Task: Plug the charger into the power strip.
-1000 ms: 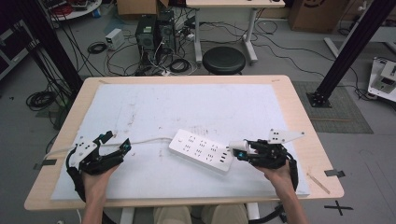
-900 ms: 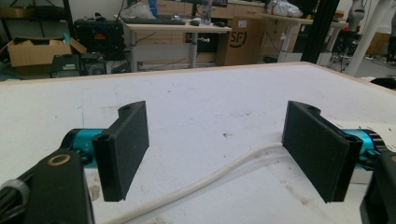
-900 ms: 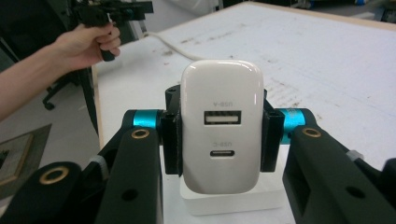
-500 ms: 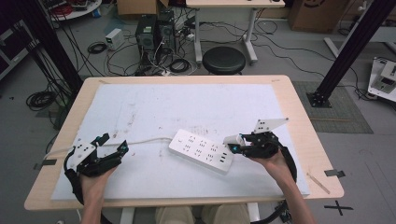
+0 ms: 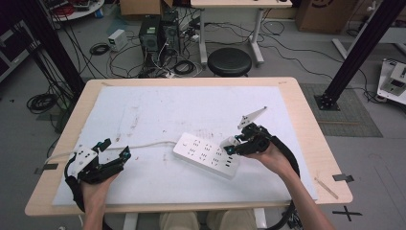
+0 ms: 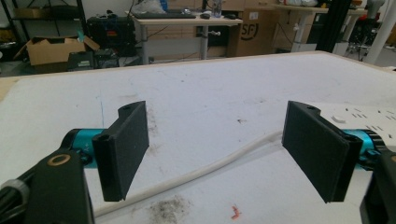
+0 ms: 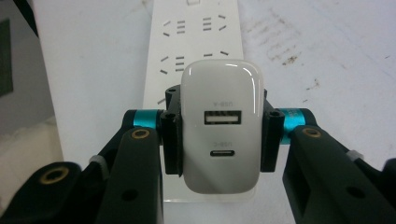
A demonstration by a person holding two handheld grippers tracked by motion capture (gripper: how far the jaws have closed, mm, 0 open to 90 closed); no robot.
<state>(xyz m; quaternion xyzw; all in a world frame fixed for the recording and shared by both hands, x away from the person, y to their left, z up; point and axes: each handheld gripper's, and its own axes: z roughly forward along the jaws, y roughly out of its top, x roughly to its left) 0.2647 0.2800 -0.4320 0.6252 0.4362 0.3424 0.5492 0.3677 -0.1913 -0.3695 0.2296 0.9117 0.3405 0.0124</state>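
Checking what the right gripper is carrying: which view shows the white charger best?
The right gripper view: the charger sits close up, clamped between the right gripper's jaws, both USB ports readable, above the power strip. The high view gives just a small white block at the gripper tip.

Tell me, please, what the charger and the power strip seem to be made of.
The charger, held by the right gripper, looks like glossy white plastic: bright reflections run along its rounded edges. The power strip looks like white plastic too, with a duller, smoother face and little shine. Its cord appears to be rubbery and matte, since it bends softly across the table.
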